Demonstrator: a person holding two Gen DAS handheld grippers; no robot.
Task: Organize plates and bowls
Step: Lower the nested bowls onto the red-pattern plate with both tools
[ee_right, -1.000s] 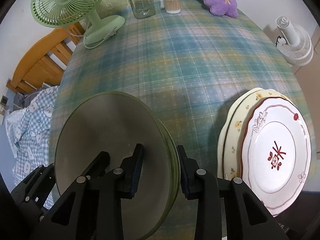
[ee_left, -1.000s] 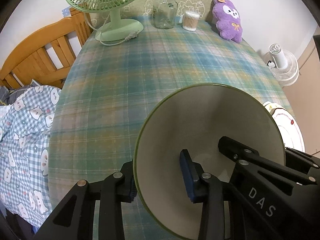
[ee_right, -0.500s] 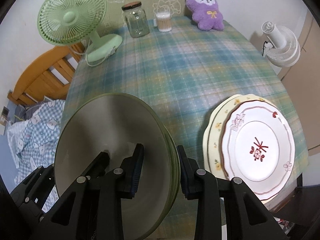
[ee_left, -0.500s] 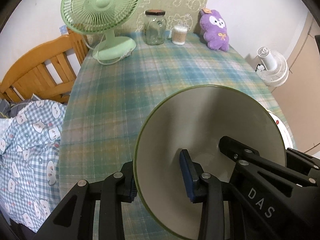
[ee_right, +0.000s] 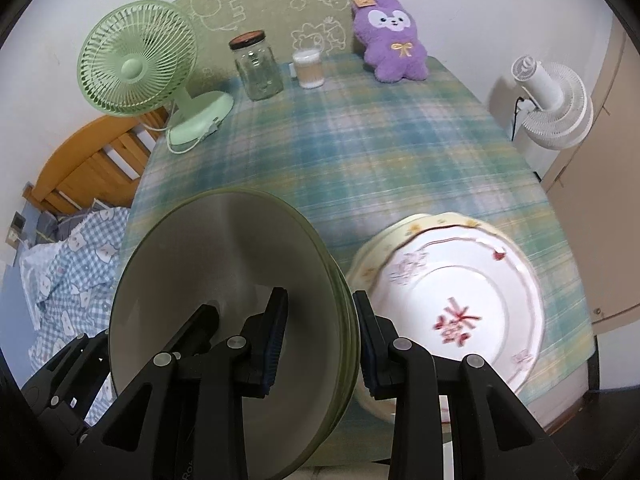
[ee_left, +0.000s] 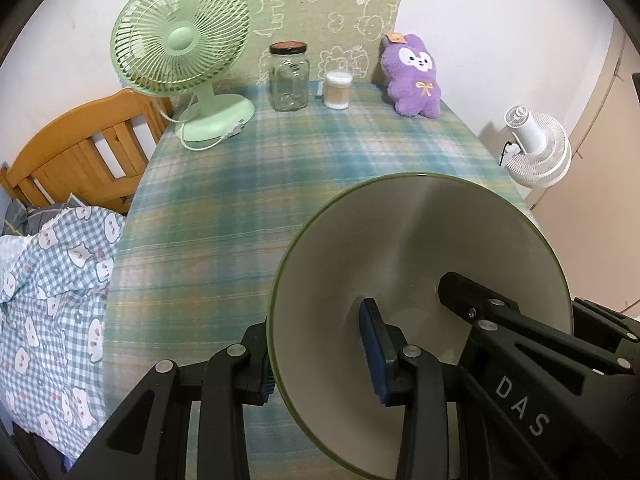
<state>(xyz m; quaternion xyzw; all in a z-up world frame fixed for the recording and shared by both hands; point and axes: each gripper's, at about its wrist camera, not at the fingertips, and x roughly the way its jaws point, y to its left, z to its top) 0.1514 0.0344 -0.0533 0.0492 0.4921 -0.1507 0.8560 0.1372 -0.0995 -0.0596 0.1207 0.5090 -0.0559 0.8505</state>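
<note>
- While both grippers share one load, the left gripper (ee_left: 322, 354) has its jaws clamped on the near rim of the green-rimmed bowl (ee_left: 420, 280), which is tilted on edge above the bench (ee_left: 248, 184).
- Ahead of those jaws, at the bench's far edge, stand a green fan (ee_left: 180, 36), a glass jar (ee_left: 289, 77) and a purple plush (ee_left: 412, 76).
- The right gripper (ee_right: 318, 338) has its jaws closed on the opposite rim of the same bowl.
- Right of these jaws, two stacked plates (ee_right: 452, 300) lie on the bench.
</note>
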